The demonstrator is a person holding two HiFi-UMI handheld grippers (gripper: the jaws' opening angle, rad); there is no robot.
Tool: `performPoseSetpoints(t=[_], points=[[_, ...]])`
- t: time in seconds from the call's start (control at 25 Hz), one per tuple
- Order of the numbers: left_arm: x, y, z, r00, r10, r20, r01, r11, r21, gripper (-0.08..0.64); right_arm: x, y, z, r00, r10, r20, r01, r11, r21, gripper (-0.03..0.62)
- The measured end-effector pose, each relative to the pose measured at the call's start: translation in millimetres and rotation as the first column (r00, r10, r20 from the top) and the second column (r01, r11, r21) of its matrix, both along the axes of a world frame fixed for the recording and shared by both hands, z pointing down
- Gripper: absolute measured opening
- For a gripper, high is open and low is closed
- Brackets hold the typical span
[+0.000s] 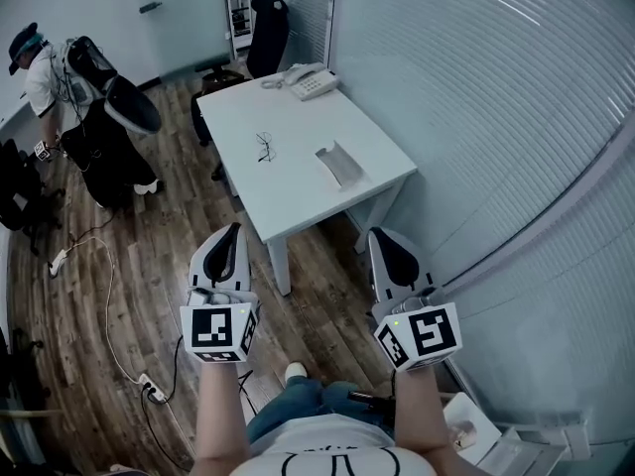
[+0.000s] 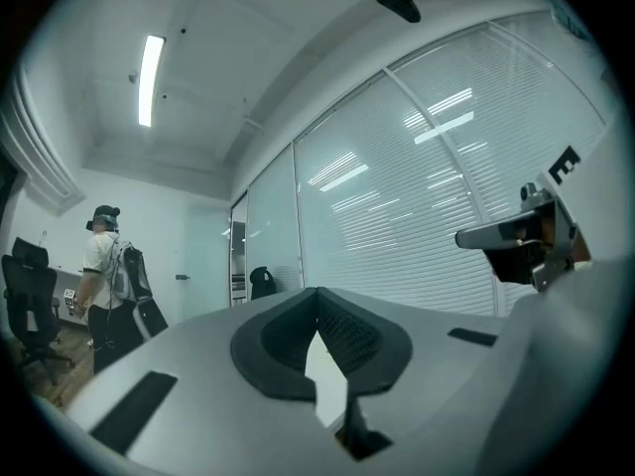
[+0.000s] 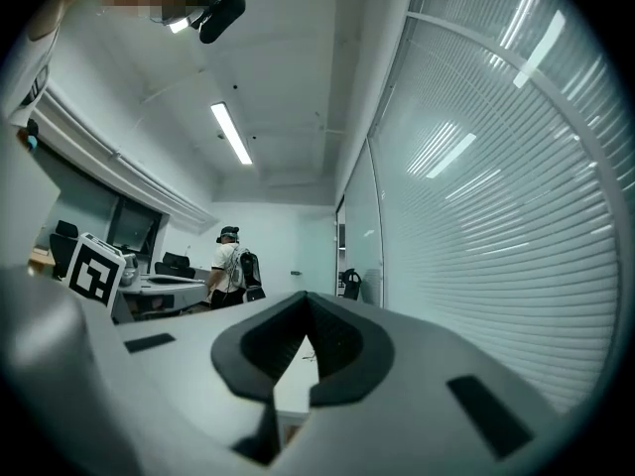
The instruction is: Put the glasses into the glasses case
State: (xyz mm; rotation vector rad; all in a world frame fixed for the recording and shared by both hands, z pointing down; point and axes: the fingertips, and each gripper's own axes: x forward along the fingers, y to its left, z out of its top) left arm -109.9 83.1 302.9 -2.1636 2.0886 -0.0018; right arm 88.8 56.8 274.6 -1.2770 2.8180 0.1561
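In the head view, thin dark-framed glasses (image 1: 263,148) lie folded open on the white table (image 1: 298,206), near its middle. A grey glasses case (image 1: 340,165) lies open to their right, near the table's right edge. Both grippers are held level over the wooden floor, well short of the table's near corner. My left gripper (image 1: 231,231) and my right gripper (image 1: 381,236) are both shut and hold nothing. In the left gripper view the dark pads of the left gripper (image 2: 317,296) meet at the tips. In the right gripper view the right gripper (image 3: 306,297) is likewise shut, with the table (image 3: 290,390) showing through the gap below.
A white telephone (image 1: 311,82) sits at the table's far end, with a black office chair (image 1: 268,28) behind it. A person with a backpack (image 1: 60,77) stands at far left. Cables and a power strip (image 1: 154,390) lie on the floor. A blinds-covered glass wall (image 1: 496,117) runs along the right.
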Motion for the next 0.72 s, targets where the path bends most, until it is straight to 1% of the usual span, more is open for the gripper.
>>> performPoseSetpoints(t=[0.16, 0.36, 0.52, 0.72], points=[[-20, -25, 6, 1.000, 0.007, -0.021, -0.007, 1.000, -0.011, 0.015, -22, -24, 2, 1.000, 0.000, -0.023, -0.001, 1.000, -0.010, 0.011], [-46, -55, 10, 0.999, -0.002, -0.035, 0.001, 1.000, -0.023, 0.015, -47, -58, 3, 1.000, -0.004, -0.030, 0.003, 1.000, -0.018, 0.011], [-69, -94, 16, 0.999, -0.032, -0.035, 0.031, 0.999, -0.023, 0.015, -70, -107, 13, 0.999, -0.024, -0.030, 0.024, 1.000, -0.016, 0.011], [-101, -162, 22, 0.997, -0.069, -0.025, 0.069, 0.997, -0.024, 0.015, -102, -185, 21, 0.998, -0.056, -0.033, 0.055, 0.998, -0.014, 0.011]])
